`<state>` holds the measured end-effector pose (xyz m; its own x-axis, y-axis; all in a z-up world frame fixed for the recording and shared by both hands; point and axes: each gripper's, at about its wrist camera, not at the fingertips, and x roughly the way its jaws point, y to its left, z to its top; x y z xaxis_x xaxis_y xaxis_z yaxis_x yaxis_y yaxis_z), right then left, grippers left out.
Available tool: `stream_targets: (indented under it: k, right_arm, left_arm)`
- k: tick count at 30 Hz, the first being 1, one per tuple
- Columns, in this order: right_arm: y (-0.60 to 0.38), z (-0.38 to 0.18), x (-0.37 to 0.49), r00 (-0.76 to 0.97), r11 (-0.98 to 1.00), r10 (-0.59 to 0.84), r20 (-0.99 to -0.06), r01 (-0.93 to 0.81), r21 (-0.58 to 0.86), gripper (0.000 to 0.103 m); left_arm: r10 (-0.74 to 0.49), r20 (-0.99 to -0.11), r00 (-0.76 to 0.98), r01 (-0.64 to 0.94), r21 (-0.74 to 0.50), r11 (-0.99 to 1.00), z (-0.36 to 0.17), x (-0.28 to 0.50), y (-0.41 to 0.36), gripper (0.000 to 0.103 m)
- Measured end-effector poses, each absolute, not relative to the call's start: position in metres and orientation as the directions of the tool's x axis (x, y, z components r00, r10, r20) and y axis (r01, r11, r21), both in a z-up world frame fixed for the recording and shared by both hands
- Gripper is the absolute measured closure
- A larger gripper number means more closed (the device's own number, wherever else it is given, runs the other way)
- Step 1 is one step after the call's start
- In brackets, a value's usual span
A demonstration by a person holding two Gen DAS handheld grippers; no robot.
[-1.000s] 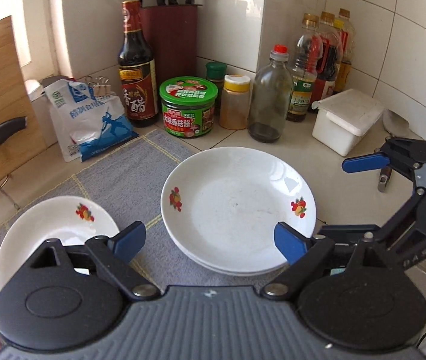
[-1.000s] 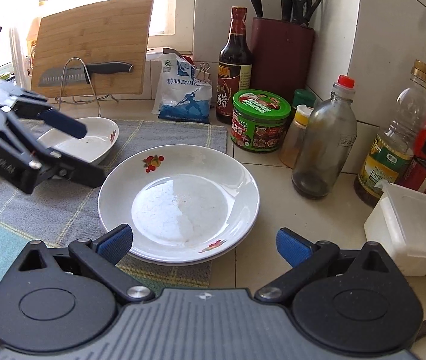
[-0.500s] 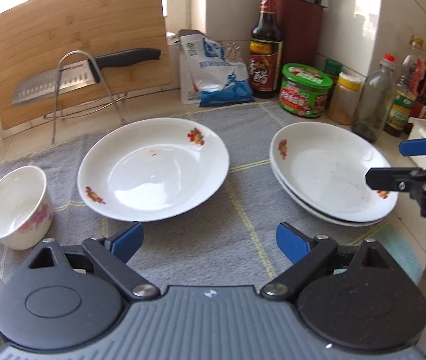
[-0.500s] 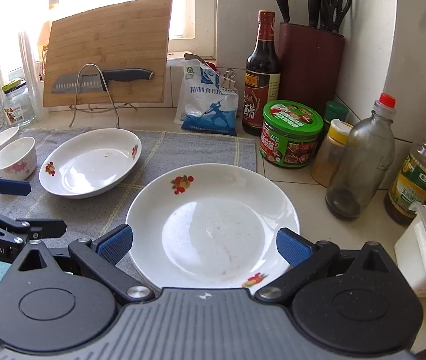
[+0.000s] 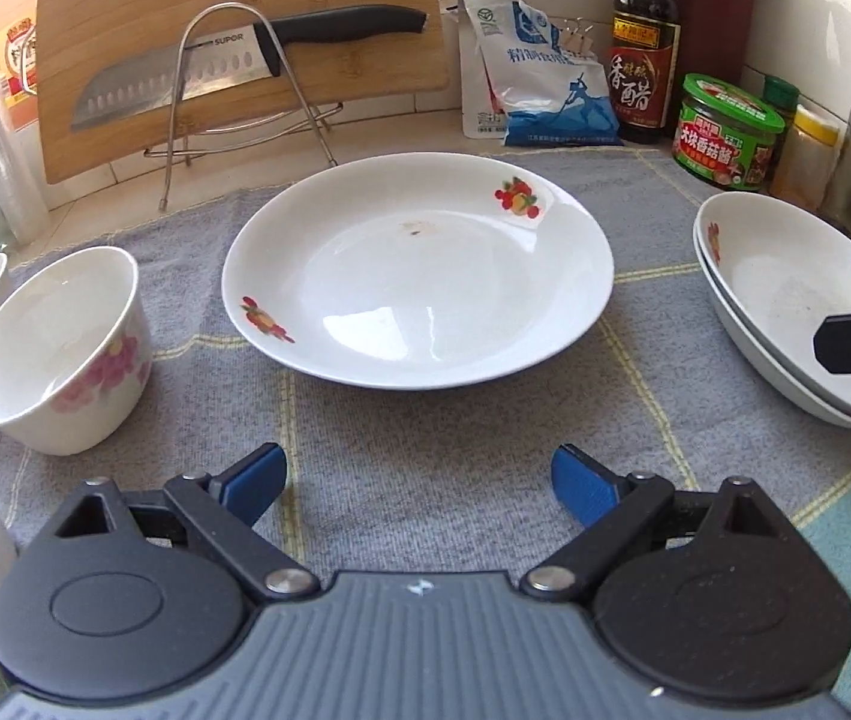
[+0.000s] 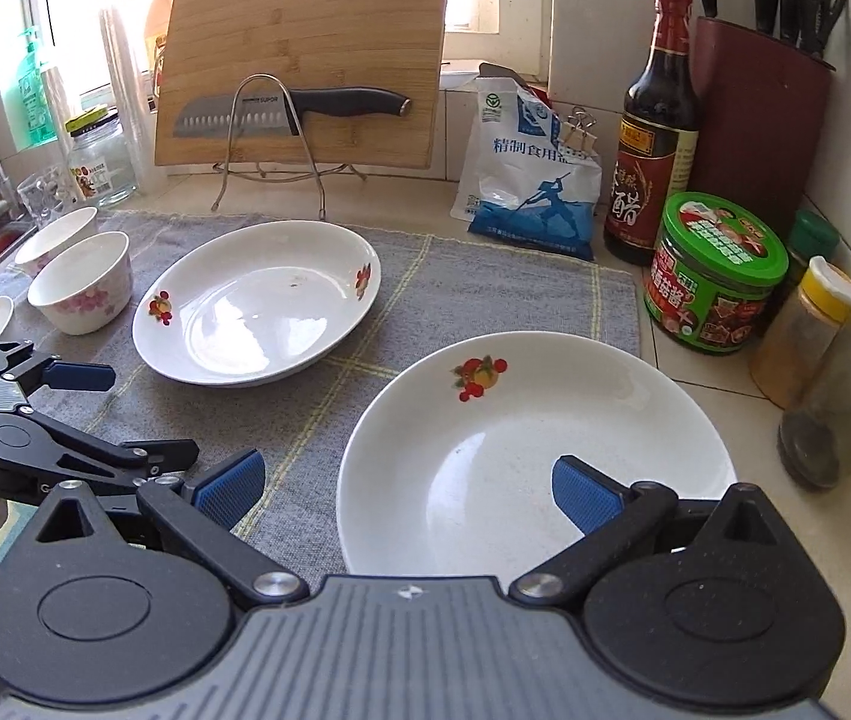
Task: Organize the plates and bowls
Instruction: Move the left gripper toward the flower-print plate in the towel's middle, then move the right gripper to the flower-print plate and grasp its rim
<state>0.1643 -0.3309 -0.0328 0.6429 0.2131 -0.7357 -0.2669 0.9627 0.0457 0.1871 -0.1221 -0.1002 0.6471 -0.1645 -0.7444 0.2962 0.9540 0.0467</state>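
White round fruit-print plate (image 5: 419,276) sitting on grey cloth (image 5: 425,468).
Left gripper (image 5: 419,477), jaws just widening, and right gripper (image 6: 407,486) are both hovering spread, pinching nothing.

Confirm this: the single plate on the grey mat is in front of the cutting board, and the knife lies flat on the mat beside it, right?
Not quite. The knife rests on the wire rack against the cutting board, as the left wrist view shows. The single plate does sit on the grey mat.

Black linkages, blue-padded jaws, ribbed grey housing
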Motion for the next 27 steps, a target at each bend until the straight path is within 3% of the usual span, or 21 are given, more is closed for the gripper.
stream_targets:
  k: [5, 19, 27]
  right_arm:
    - [-0.313, -0.027, 0.175, 0.621, 0.957, 0.212, -0.755, -0.289, 0.031, 0.0]
    - [-0.27, -0.018, 0.253, 0.541, 0.866, 0.273, -0.795, -0.499, -0.042, 0.0]
    - [-0.257, -0.043, 0.308, 0.414, 0.794, 0.371, -0.831, -0.605, 0.053, 0.0]
  left_arm:
    - [-0.22, -0.735, 0.641, 0.336, 0.011, 0.942, -0.106, 0.202, -0.117, 0.001]
    - [-0.268, -0.708, 0.654, 0.391, 0.012, 0.92, -0.108, 0.206, -0.115, 0.0]
    - [-0.244, -0.685, 0.687, 0.353, 0.02, 0.936, -0.107, 0.198, -0.117, 0.0]
